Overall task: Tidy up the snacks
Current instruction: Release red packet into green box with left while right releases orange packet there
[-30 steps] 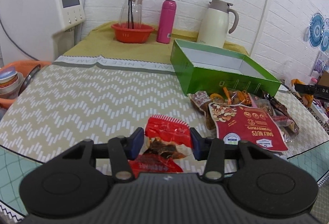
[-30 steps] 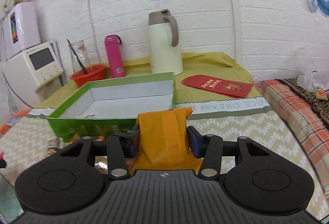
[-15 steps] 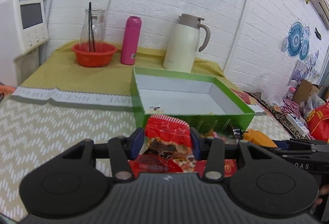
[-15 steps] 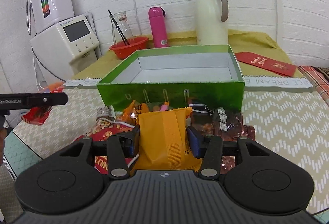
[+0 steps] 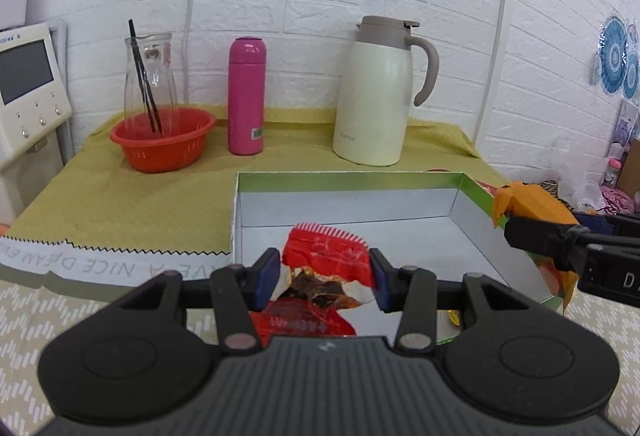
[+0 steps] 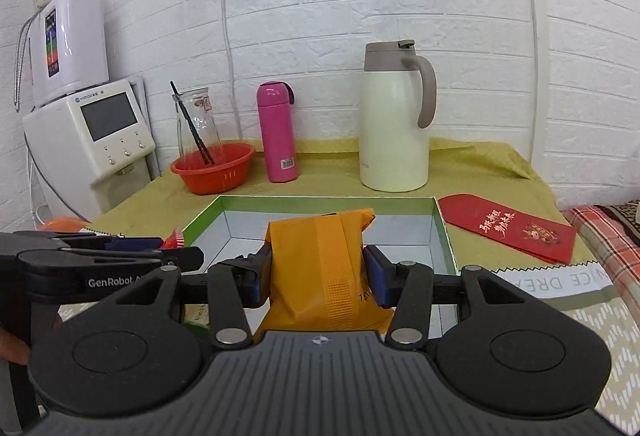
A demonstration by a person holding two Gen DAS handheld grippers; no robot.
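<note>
The left gripper (image 5: 322, 278) pinches a red snack packet (image 5: 326, 256) and the right gripper (image 6: 318, 274) an orange packet (image 6: 320, 260), both just ahead over the green box (image 5: 472, 192), apparently empty, so neither is stowed.

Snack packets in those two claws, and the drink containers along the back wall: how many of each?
Snack packets: 2, a red packet and an orange packet
Bottles and jugs: 3, a glass carafe, a pink flask, a cream jug
Total: 5
</note>
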